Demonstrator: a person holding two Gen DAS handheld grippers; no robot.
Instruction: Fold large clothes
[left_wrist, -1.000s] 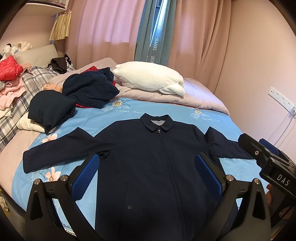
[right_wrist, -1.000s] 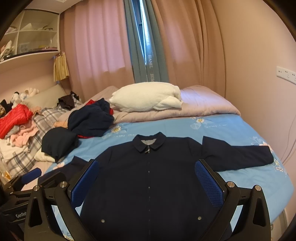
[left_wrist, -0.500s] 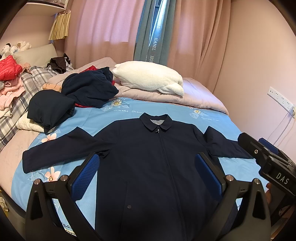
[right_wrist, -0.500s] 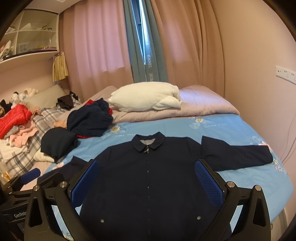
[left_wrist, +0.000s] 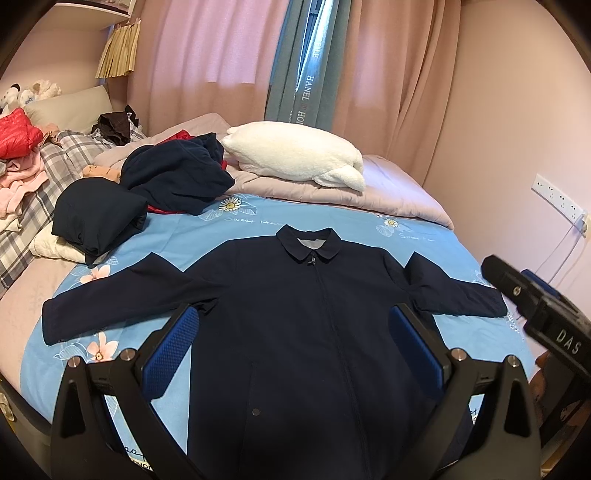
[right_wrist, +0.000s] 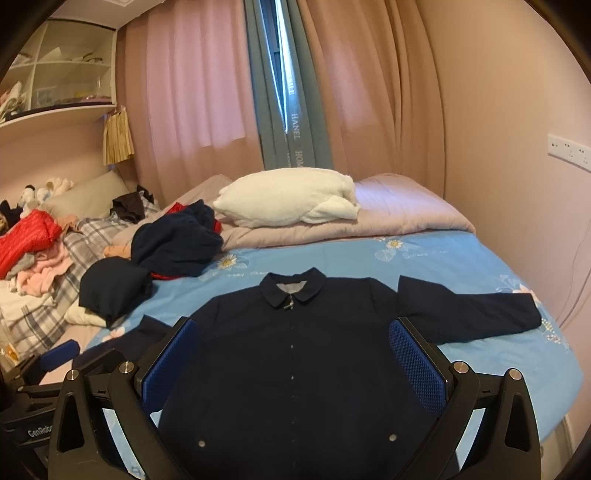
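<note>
A dark navy jacket (left_wrist: 295, 317) lies flat, front up, zipped, on the blue flowered bedsheet (left_wrist: 258, 218), collar toward the pillows, both sleeves spread out sideways. It also shows in the right wrist view (right_wrist: 295, 350). My left gripper (left_wrist: 293, 343) is open and empty, held above the jacket's lower body. My right gripper (right_wrist: 293, 350) is open and empty, also above the lower body. The right gripper's body (left_wrist: 546, 314) shows at the right edge of the left wrist view. The left gripper's body (right_wrist: 40, 373) shows at the lower left of the right wrist view.
A white pillow (left_wrist: 295, 155) lies on a lilac quilt (left_wrist: 388, 192) at the head. Crumpled navy clothes (left_wrist: 177, 177) and a folded navy garment (left_wrist: 96, 218) sit at the left. More clothes (right_wrist: 33, 243) are heaped on a plaid blanket. The wall with sockets (left_wrist: 557, 195) is on the right.
Both views have drifted very slightly. The jacket lies as before and both grippers stay open.
</note>
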